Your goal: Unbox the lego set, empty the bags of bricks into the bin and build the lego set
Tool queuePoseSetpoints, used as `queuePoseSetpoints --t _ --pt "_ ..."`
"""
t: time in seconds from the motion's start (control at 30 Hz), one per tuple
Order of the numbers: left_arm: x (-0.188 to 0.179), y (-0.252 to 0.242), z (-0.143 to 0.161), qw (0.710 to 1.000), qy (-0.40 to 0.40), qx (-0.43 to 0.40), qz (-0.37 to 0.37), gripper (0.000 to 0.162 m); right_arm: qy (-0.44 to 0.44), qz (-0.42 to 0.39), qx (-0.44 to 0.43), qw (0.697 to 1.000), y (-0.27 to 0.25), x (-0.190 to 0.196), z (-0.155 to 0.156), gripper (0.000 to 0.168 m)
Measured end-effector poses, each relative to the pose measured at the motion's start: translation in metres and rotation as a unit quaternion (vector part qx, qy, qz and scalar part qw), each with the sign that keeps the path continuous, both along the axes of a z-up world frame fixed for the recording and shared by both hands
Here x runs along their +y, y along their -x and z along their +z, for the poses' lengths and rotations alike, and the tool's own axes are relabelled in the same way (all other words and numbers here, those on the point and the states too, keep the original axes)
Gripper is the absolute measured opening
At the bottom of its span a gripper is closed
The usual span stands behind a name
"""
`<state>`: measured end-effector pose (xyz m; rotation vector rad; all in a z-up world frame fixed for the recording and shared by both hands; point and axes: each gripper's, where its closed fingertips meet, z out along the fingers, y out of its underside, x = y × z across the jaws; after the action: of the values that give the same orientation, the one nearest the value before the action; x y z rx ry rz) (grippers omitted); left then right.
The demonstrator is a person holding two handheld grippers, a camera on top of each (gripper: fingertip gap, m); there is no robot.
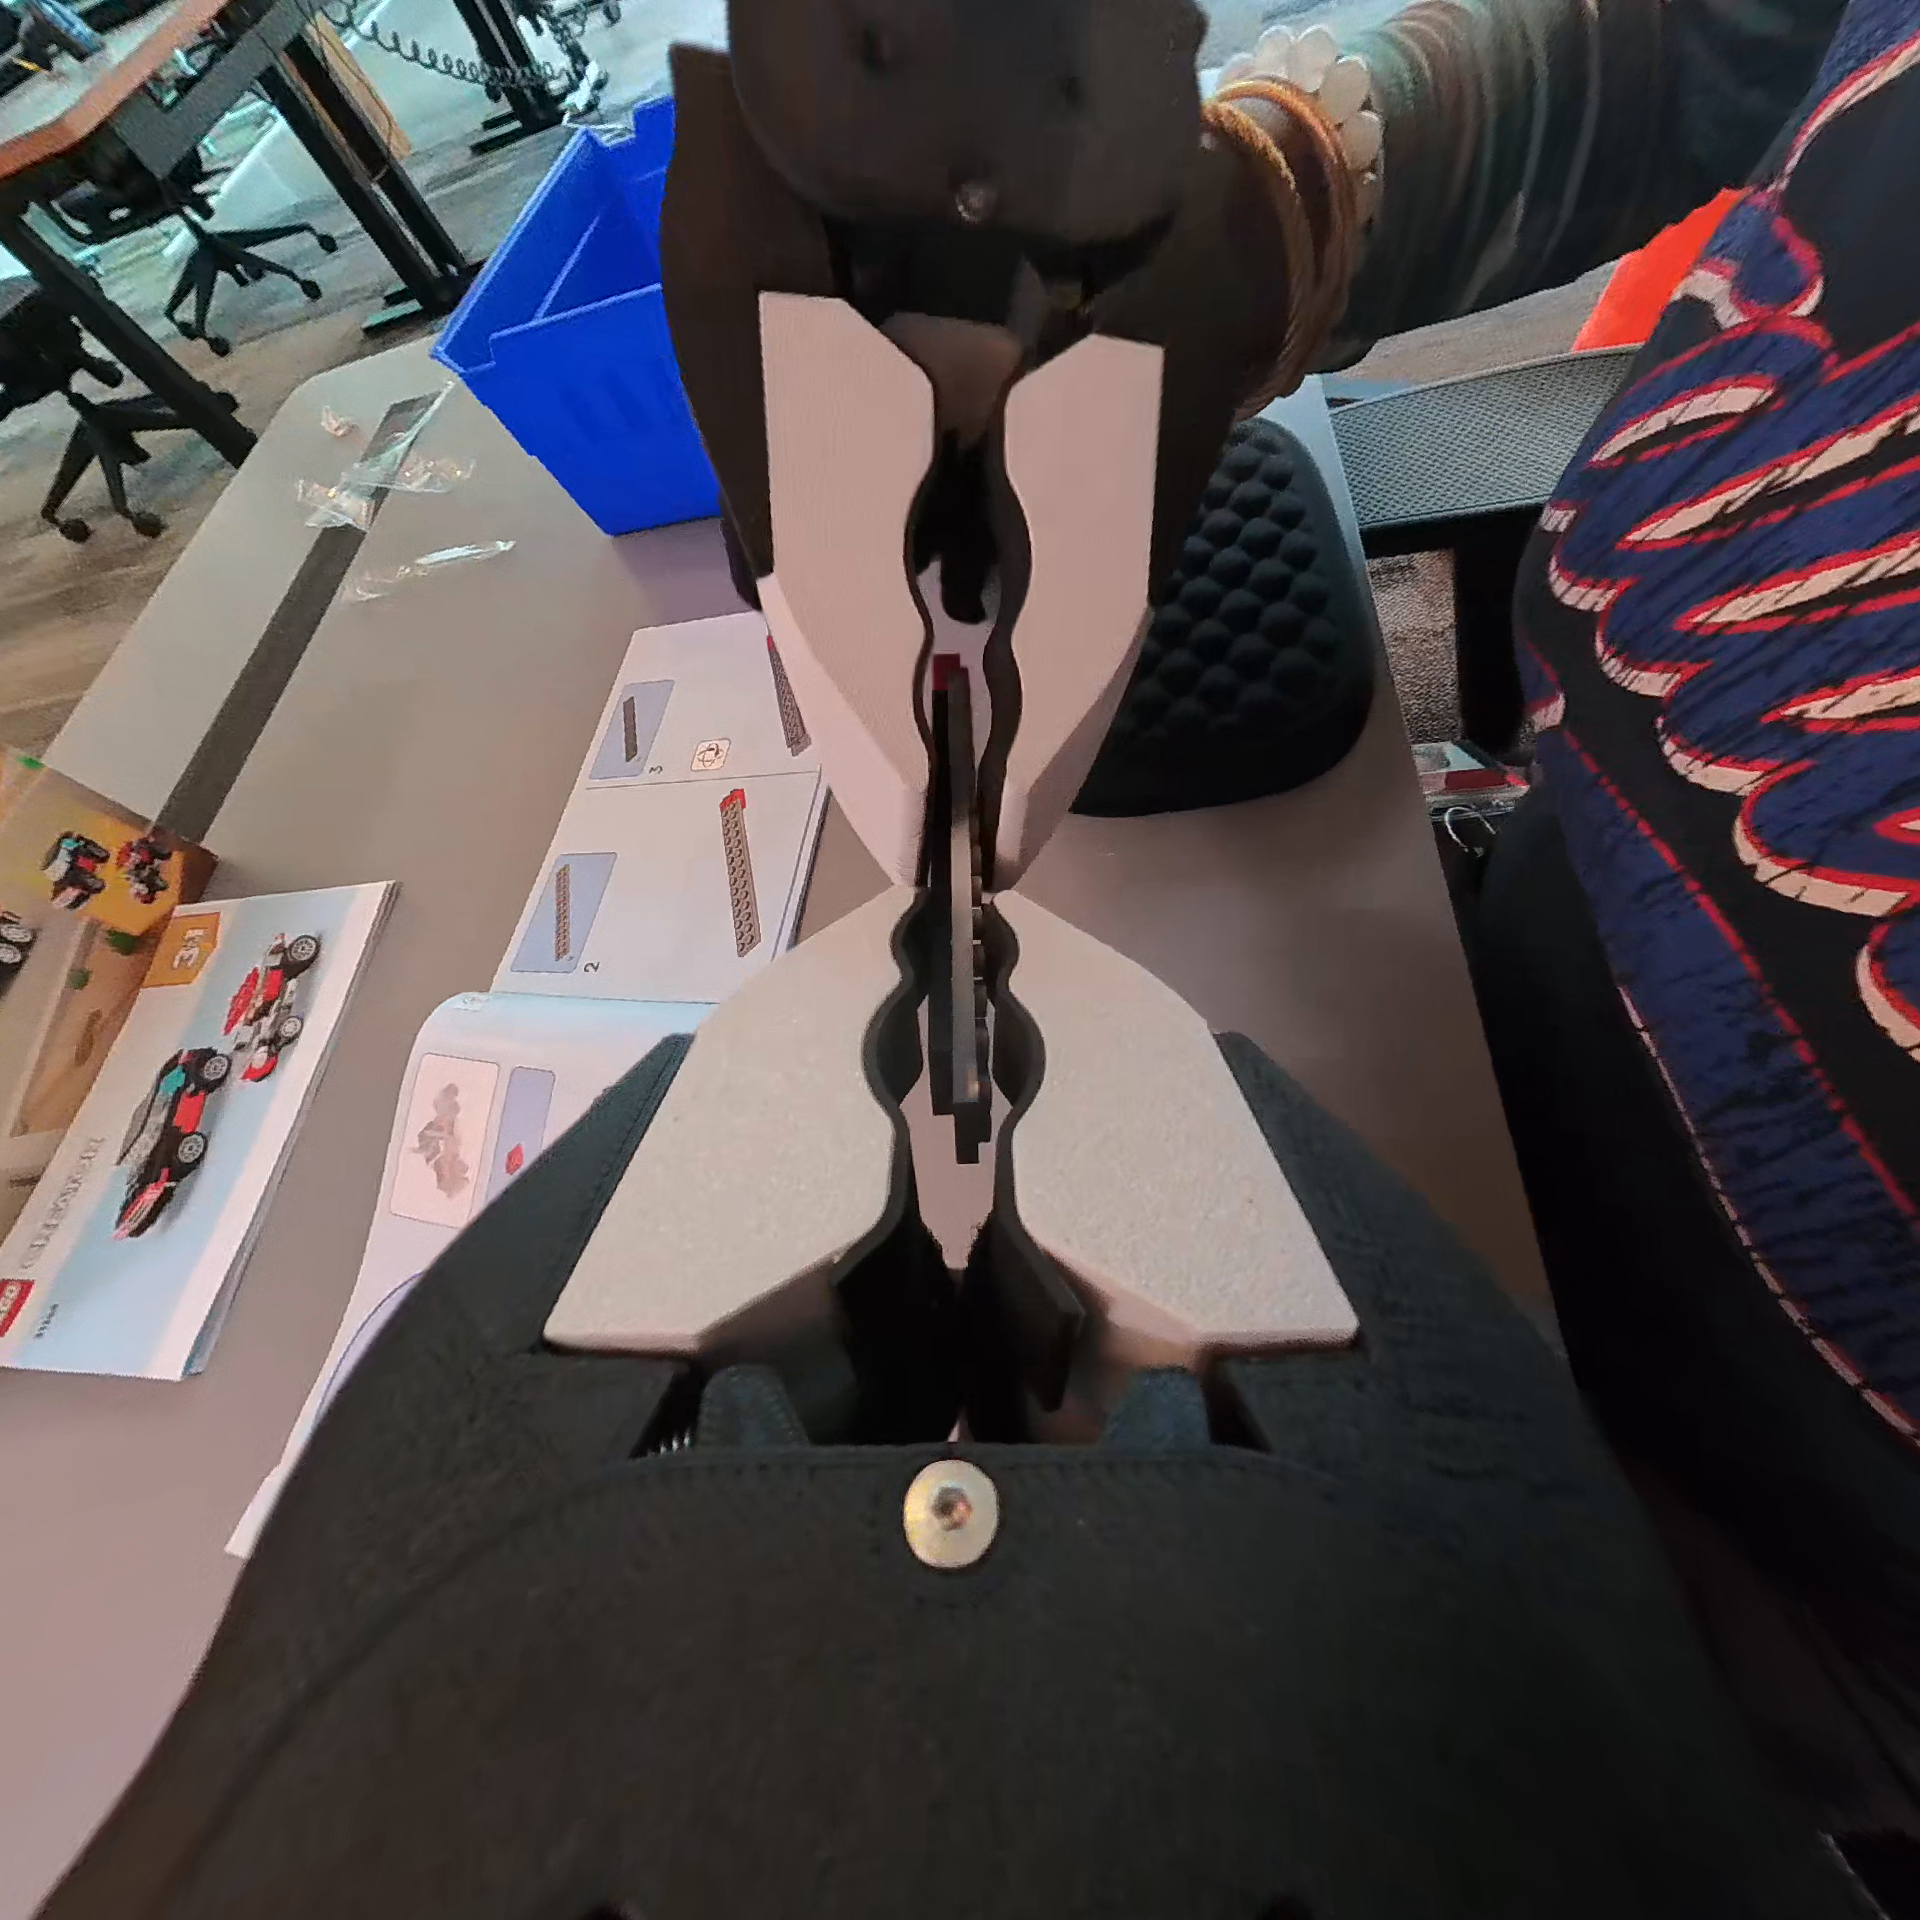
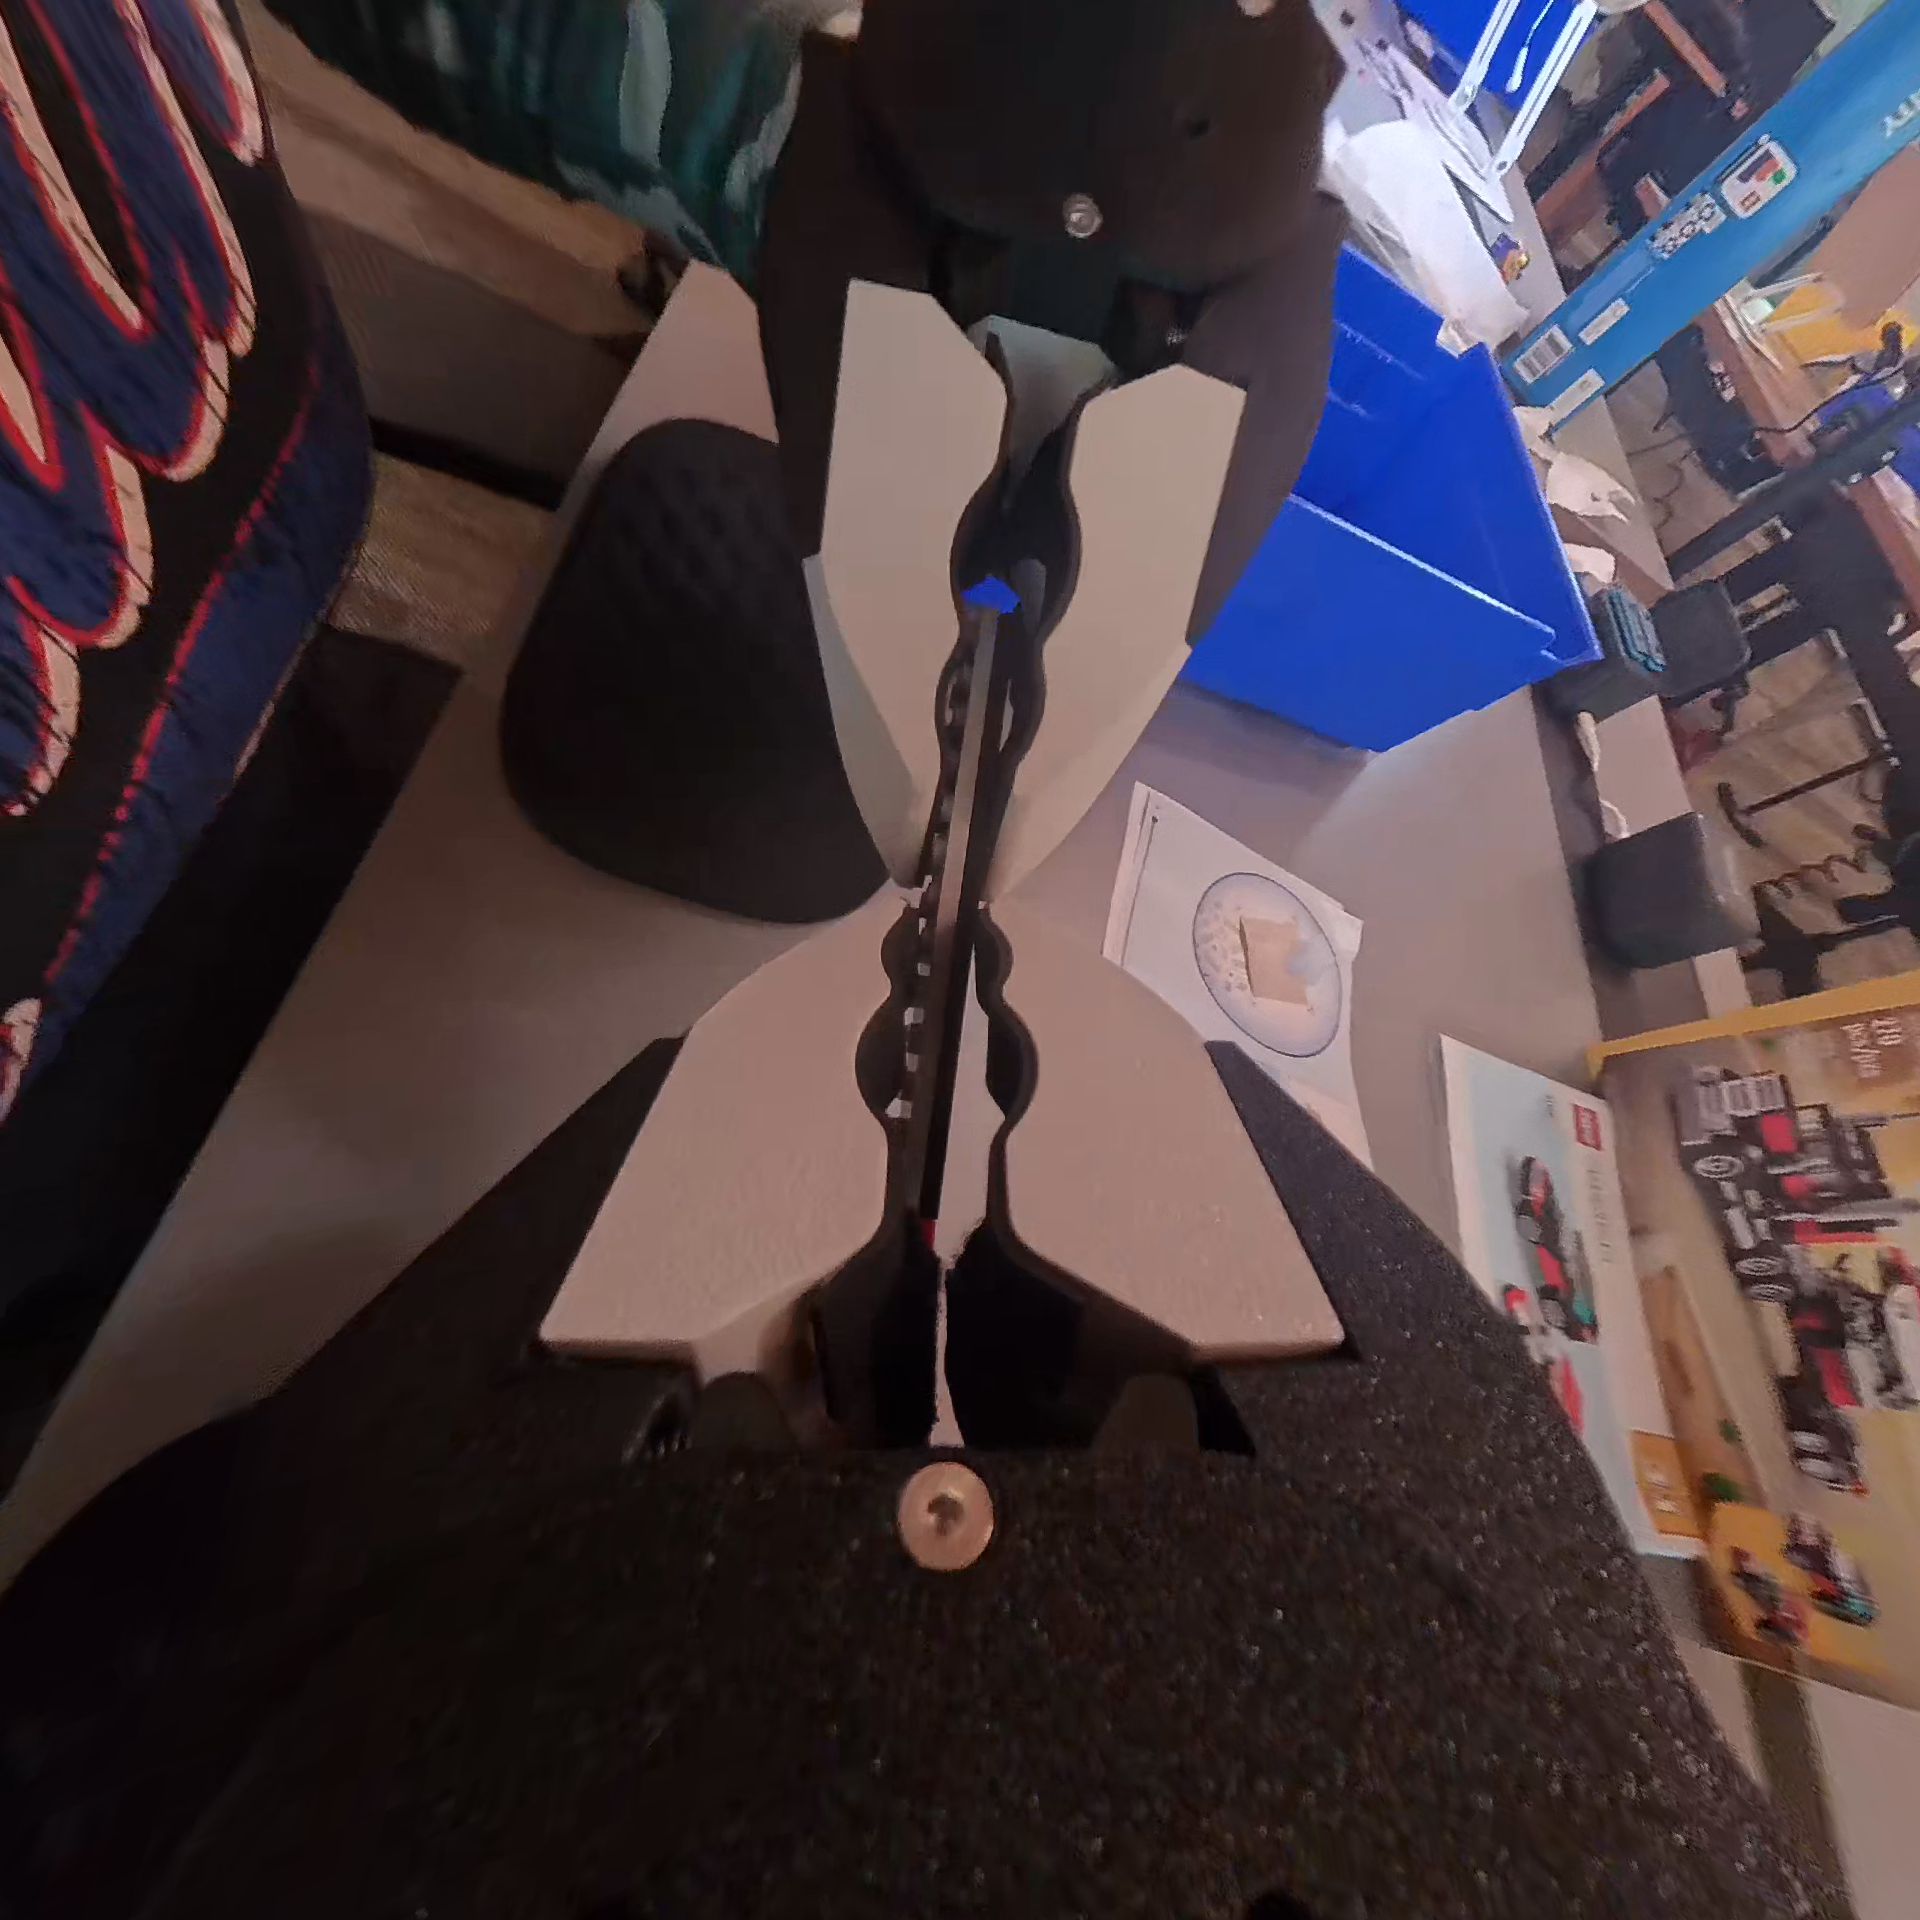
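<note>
Both grippers, left [image 1: 954, 904] and right [image 2: 948, 899], have jaws squeezed tight on one long plate [image 1: 956, 831], so twisting could snap it apart.

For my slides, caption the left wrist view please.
Left tongs and right tongs meet tip to tip, both gripping a long dark Lego plate above open instructions and blue bin.

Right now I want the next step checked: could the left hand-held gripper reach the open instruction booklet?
Probably not yet: the left hand-held gripper is shut on the long dark plate, which the right hand-held gripper also clamps. The open instruction booklet lies uncovered just below.
</note>
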<state>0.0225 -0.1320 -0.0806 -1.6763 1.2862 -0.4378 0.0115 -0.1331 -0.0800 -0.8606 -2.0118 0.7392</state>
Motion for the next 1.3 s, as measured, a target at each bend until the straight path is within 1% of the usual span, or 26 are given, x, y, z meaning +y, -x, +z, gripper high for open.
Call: queuePoseSetpoints --t 0.07,0.13,0.17,0.2,0.3,0.4,0.43,0.5,0.53,0.6,0.73,0.87,0.97,1.03,1.07,1.13,1.17,1.2,1.23,1.3 --pt "0.001 0.000 -0.001 1.000 0.012 -0.007 0.008 0.008 -0.048 -0.007 -0.011 0.999 0.000 0.002 -0.002 0.009" --pt "0.005 0.000 -0.002 0.999 0.014 -0.014 0.027 0.008 -0.122 -0.024 -0.021 0.992 0.000 0.007 -0.003 0.009" --pt "0.007 0.000 -0.002 0.999 0.018 -0.021 0.032 0.008 -0.147 -0.030 -0.023 0.988 0.000 0.008 -0.003 0.009" --pt "0.007 0.000 -0.003 0.999 0.028 -0.033 0.032 0.008 -0.154 -0.030 -0.026 0.987 0.000 0.008 -0.004 0.009" --pt "0.004 -0.002 -0.006 0.996 0.056 -0.063 0.024 0.008 -0.125 -0.023 -0.035 0.991 -0.002 0.005 -0.007 0.009" --pt "0.002 -0.004 -0.012 0.996 0.056 -0.061 0.019 0.009 -0.088 -0.020 -0.053 0.995 -0.005 0.003 -0.013 0.010" --pt "0.003 -0.004 -0.013 0.997 0.048 -0.059 0.020 0.009 -0.059 -0.024 -0.060 0.996 -0.005 0.004 -0.014 0.009" --pt "0.006 -0.004 -0.012 0.999 0.006 -0.042 0.028 0.009 -0.004 -0.031 -0.062 0.998 -0.006 0.006 -0.013 0.008" --pt "0.008 -0.002 -0.010 0.999 -0.018 -0.028 0.037 0.013 0.014 -0.031 -0.069 0.997 -0.007 0.007 -0.014 0.008" --pt "0.014 0.008 -0.005 0.996 -0.074 0.011 0.052 0.031 0.023 -0.043 -0.082 0.995 -0.010 0.012 -0.018 0.008" --pt "0.007 0.009 -0.003 0.996 -0.079 0.034 0.030 0.031 0.026 -0.039 -0.086 0.995 -0.012 0.011 -0.018 0.008" --pt "0.004 0.005 -0.006 0.996 -0.073 0.045 0.011 0.009 0.021 -0.045 -0.086 0.995 -0.012 0.013 -0.015 0.008" --pt "0.002 0.004 0.000 0.998 -0.059 0.018 0.009 0.008 0.038 -0.035 -0.066 0.996 -0.013 0.010 -0.008 0.008" --pt "-0.001 0.003 0.006 0.999 -0.050 -0.012 0.004 0.008 0.083 -0.025 -0.046 0.995 -0.014 0.007 0.001 0.009" --pt "-0.001 0.004 0.009 0.998 -0.051 -0.021 0.003 0.008 0.099 -0.021 -0.040 0.994 -0.017 0.007 0.004 0.012" --pt "-0.003 0.004 0.012 0.999 -0.042 -0.034 0.001 0.008 0.098 -0.025 -0.037 0.994 -0.022 0.013 0.004 0.022" --pt "-0.005 0.004 0.014 0.998 -0.035 -0.047 -0.002 0.008 0.087 -0.021 -0.039 0.995 -0.026 0.014 0.002 0.020" --pt "-0.005 0.004 0.015 0.998 -0.028 -0.058 -0.003 0.008 0.076 -0.011 -0.036 0.996 -0.029 0.012 0.002 0.009" --pt "-0.006 0.004 0.017 0.997 -0.023 -0.067 -0.003 0.008 0.070 -0.009 -0.024 0.997 -0.029 0.011 0.005 0.009" --pt "-0.006 0.004 0.017 0.997 -0.016 -0.069 -0.006 0.008 0.075 -0.015 -0.033 0.997 -0.030 0.011 0.003 0.009"
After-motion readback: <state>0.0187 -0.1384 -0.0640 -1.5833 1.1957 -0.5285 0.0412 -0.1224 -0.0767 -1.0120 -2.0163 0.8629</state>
